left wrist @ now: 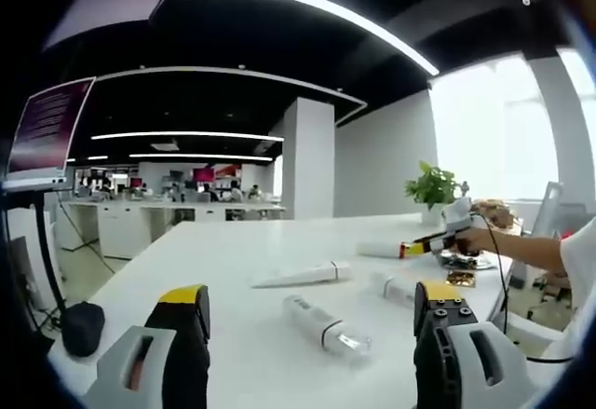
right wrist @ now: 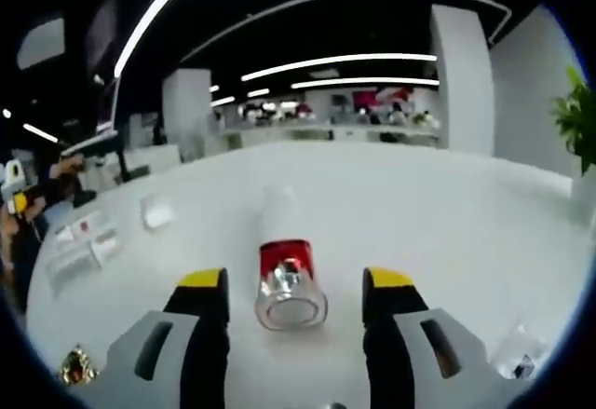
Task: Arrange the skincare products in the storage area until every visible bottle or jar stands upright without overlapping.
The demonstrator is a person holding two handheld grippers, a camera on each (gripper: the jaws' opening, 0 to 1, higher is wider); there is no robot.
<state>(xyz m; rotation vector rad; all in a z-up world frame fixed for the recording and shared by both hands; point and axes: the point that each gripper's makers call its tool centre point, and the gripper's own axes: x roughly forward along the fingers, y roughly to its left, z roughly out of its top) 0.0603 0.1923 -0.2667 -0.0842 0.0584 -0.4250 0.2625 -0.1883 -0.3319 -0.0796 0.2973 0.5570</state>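
Note:
My left gripper (left wrist: 310,294) is open above a white table (left wrist: 214,251). A clear-capped bottle (left wrist: 326,325) lies on its side just ahead, between the jaws. Beyond it lie a long white tube (left wrist: 303,275), a white container (left wrist: 396,288) and another white tube (left wrist: 380,251). My right gripper (left wrist: 421,246) comes in from the right, held by a hand, with its tip at that far tube. In the right gripper view, the right gripper (right wrist: 296,283) is open with its jaws either side of a lying white bottle (right wrist: 289,279) that has a red band and a clear cap. The left gripper (right wrist: 14,199) shows at the far left.
A potted plant (left wrist: 431,185) stands at the table's far corner. A monitor on a stand (left wrist: 47,129) rises at the left edge. Small flat boxes (right wrist: 84,241), a white jar (right wrist: 156,213) and a gold item (right wrist: 76,364) sit left of the right gripper.

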